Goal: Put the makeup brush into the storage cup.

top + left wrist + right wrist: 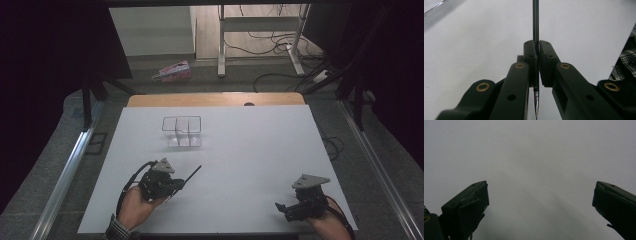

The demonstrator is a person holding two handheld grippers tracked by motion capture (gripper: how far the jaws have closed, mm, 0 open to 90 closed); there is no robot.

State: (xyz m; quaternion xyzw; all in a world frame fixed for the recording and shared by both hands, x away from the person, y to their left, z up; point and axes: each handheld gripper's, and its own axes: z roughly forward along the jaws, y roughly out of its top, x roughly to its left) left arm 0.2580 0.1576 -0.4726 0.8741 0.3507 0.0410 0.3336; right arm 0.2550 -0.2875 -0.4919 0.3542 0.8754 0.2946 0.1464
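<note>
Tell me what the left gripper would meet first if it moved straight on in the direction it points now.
Probably nothing soon: the left gripper, shut on a thin black pen, points up-right over bare white table, passing right of the clear divided organizer.

Holding a thin black pen (193, 175) in the left gripper (176, 186), pointing toward a clear box (182, 132) on the white tabletop (250, 150); right gripper (280, 207) resting apart.

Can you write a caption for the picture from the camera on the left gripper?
The left gripper pinches a thin dark pen between its black fingers above the white table.
</note>
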